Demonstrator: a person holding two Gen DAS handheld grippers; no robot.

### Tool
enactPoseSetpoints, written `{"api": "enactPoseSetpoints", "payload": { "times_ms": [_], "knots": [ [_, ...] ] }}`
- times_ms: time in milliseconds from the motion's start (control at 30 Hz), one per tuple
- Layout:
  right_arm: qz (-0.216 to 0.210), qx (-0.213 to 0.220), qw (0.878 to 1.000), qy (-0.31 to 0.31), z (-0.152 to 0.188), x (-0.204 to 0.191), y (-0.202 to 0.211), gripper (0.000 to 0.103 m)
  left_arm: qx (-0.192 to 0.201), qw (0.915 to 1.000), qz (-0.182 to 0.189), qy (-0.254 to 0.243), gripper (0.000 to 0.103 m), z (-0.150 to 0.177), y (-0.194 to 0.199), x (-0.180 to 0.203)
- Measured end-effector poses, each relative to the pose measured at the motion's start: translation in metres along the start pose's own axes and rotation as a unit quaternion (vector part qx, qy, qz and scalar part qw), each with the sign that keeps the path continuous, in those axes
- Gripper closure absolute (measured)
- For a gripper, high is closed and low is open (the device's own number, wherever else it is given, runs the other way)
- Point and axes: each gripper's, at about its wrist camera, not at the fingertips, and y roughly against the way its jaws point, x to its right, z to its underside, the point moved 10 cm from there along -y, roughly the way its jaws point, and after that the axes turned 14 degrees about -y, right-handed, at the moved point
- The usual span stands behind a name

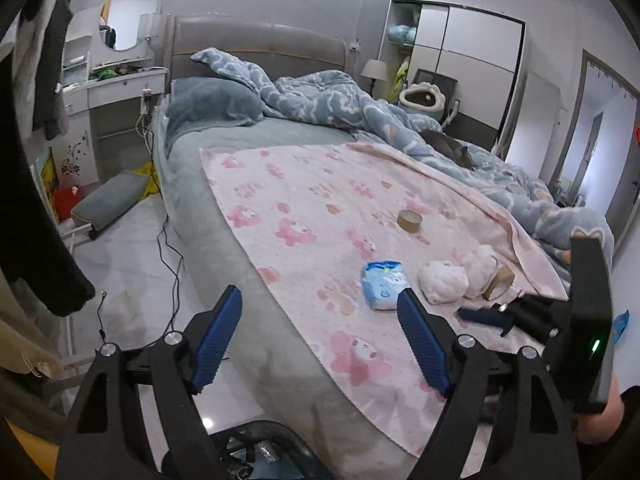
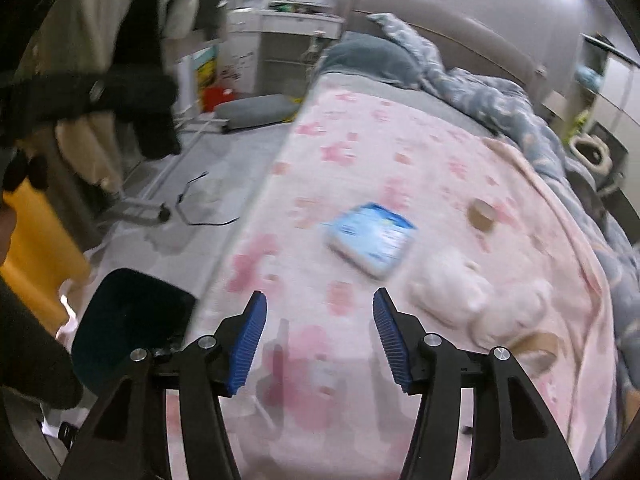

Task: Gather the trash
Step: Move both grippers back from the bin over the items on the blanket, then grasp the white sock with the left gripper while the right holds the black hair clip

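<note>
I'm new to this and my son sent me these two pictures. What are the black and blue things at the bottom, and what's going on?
Those are hand-held tongs, one per hand, each with a camera looking along its blue fingers. One picture is from the left tongs, the other, blurred, from the right tongs. Both are open and hold nothing. On the pink blanket lie a blue packet, white crumpled wads and two tape rolls. A dark bin stands beside the bed.
</note>
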Motion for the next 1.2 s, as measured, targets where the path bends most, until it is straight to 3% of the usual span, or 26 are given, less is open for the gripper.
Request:
{"api": "enactPoseSetpoints", "payload": {
  "times_ms": [600, 900, 1033, 1200],
  "knots": [
    [0.056, -0.001, 0.993, -0.099, 0.038, 0.118, 0.003, 0.04, -0.011, 0.9986, 0.051, -0.01, 0.016, -0.006, -0.038, 0.061],
    [0.031, -0.008, 0.988, -0.15, 0.054, 0.144, -0.006, 0.04, -0.015, 0.9969, 0.075, -0.018, 0.016, -0.007, -0.055, 0.09],
    [0.004, -0.004, 0.986, -0.167, 0.056, 0.147, -0.007, 0.053, -0.017, 0.9963, 0.082, -0.021, 0.016, -0.008, -0.062, 0.102],
    [-0.01, -0.009, 0.986, -0.167, 0.06, 0.148, -0.01, 0.056, -0.014, 0.9954, 0.092, -0.024, 0.016, -0.012, -0.072, 0.119]
  ]
}}
